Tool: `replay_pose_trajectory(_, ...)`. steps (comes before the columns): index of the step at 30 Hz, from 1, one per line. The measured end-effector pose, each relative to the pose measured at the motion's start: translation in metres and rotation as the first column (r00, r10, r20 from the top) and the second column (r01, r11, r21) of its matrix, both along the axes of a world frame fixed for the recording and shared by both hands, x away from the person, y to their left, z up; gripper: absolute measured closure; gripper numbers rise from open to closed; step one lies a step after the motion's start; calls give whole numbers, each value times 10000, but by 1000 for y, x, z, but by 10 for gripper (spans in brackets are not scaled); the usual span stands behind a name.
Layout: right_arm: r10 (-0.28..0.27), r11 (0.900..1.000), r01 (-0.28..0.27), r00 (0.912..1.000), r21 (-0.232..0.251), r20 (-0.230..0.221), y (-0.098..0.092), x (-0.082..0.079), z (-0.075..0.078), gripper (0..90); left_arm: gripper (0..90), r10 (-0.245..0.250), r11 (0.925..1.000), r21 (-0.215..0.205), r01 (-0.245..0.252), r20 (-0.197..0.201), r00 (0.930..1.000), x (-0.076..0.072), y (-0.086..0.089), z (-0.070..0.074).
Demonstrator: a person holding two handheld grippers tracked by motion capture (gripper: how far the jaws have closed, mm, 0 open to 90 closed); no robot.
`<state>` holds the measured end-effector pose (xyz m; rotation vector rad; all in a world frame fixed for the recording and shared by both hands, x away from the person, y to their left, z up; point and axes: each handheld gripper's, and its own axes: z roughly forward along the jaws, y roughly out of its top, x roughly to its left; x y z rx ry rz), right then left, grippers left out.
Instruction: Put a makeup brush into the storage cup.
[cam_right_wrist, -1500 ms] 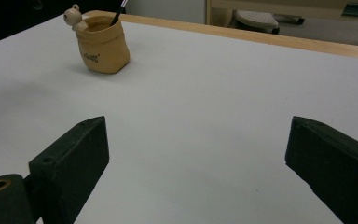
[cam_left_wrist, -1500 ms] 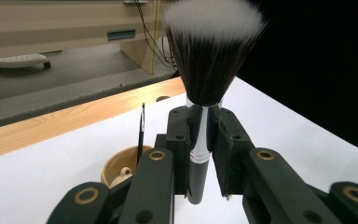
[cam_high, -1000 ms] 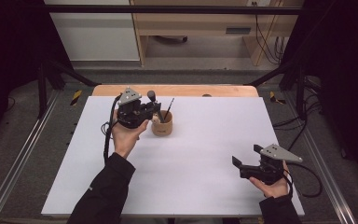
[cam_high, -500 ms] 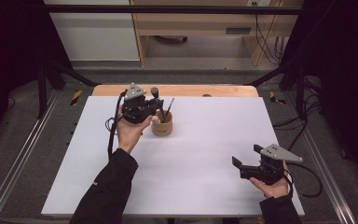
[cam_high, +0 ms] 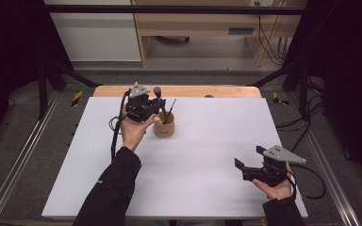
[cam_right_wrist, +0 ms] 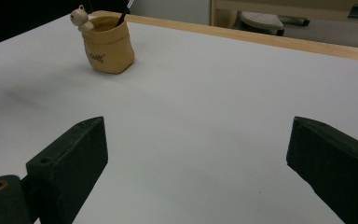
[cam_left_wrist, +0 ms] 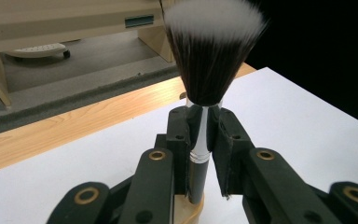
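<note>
Your left gripper [cam_left_wrist: 204, 154] is clamped on the silver metal ferrule of a makeup brush with a dark, white-tipped fan of bristles [cam_left_wrist: 212, 51], the two black pads pressed flat against the thin stem just under the bristle head, the brush standing upright between them. In the high view the left gripper [cam_high: 154, 109] holds the brush [cam_high: 158, 92] directly above the small tan pot-shaped holder with a little bear figure on its rim [cam_high: 164, 127], which sits toward the far side of the white table sheet [cam_high: 207, 155]; the handle's lower end seems to meet the holder's mouth, though whether it is inside I cannot tell. A thin dark stick-like tool [cam_high: 170, 109] leans out of the same holder. Judge the brush as very light and stiff along its stem, but smooth and slippery on the metal — grip there or on the dark handle below, never on the soft bristles, which would splay and give no hold. The holder looks light too, so a sideways nudge from the handle could tip or slide it — keep the brush vertical over it. Your right gripper [cam_high: 249, 168] rests low near the table's near right edge, well apart from the holder, its jaws spread wide with nothing between them.
</note>
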<state>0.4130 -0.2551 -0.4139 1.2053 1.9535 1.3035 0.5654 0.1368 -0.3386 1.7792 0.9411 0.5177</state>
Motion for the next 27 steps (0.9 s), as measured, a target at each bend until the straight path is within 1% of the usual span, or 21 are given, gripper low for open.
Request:
replay_pose_trajectory(14,23,10000,-23,10000,-44,-32,1,2,-1,59,773,154,9998,92,-153,-68,9999,9,-1,-4)
replay_pose_trajectory(21,20,10000,-20,10000,-38,-24,1,2,-1,58,773,284,9994,194,-281,-164,9995,15,0,-9)
replay_pose_trajectory(24,36,10000,-36,10000,-37,-24,1,2,-1,58,773,252,9995,178,-248,-196,9995,16,-1,-10)
replay_pose_trajectory(27,49,10000,-49,10000,-24,-12,1,2,0,59,773,229,9992,338,-222,-204,9995,16,-3,-13)
